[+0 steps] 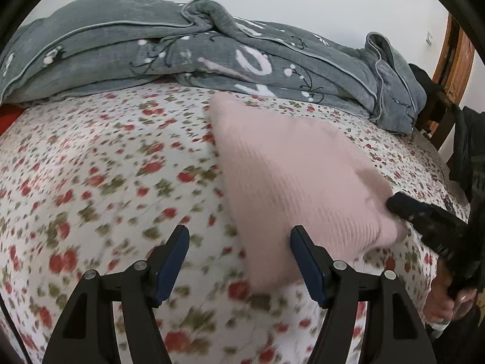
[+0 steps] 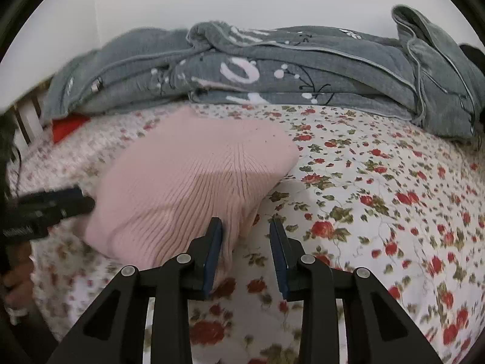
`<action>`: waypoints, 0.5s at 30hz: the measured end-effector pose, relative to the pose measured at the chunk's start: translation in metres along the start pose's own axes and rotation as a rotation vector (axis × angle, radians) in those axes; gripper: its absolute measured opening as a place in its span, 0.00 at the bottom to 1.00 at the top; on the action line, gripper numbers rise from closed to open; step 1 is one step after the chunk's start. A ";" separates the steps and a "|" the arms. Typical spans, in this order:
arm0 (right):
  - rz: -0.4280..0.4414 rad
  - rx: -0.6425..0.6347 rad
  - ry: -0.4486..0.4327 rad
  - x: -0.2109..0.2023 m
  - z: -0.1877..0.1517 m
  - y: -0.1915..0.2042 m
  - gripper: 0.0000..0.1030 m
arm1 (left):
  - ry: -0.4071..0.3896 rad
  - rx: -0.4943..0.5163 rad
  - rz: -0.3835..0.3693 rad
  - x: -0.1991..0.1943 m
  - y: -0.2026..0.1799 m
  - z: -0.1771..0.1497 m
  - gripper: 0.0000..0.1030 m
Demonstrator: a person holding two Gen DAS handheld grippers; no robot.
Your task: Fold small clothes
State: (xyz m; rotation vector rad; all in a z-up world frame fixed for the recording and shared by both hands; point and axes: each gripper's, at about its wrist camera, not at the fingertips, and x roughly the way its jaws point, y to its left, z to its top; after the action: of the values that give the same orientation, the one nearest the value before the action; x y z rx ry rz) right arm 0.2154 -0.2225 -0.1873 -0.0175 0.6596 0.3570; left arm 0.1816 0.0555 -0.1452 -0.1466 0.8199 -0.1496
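A folded pink ribbed knit garment (image 1: 297, 176) lies on the floral bedsheet (image 1: 106, 182). My left gripper (image 1: 242, 257) stands open at the garment's near corner, which lies behind its right finger; nothing is pinched. In the right wrist view the pink garment (image 2: 188, 182) lies left of centre. My right gripper (image 2: 246, 242) is open, with a fold of the garment's edge resting against its left finger and bare sheet showing in the gap. Each view shows the other gripper at the garment's side edge: the right gripper (image 1: 403, 206) and the left gripper (image 2: 60, 206).
A bunched grey blanket (image 1: 212, 51) with white print fills the back of the bed against a pale wall. Something red (image 2: 68, 126) lies at the bed's left end. A wooden frame (image 1: 454, 60) and dark clothing (image 1: 466, 151) stand at the right end. A person's hand (image 1: 445, 300) holds the right gripper's handle.
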 end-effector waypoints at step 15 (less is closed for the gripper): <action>0.176 0.127 0.004 -0.003 -0.019 0.007 0.35 | 0.040 0.141 -0.010 0.012 -0.032 -0.028 0.64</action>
State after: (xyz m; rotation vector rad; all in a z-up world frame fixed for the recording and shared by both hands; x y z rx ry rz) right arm 0.1998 -0.2194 -0.1995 0.1619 0.6885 0.4836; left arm 0.1669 0.0195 -0.1667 -0.0149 0.8455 -0.2195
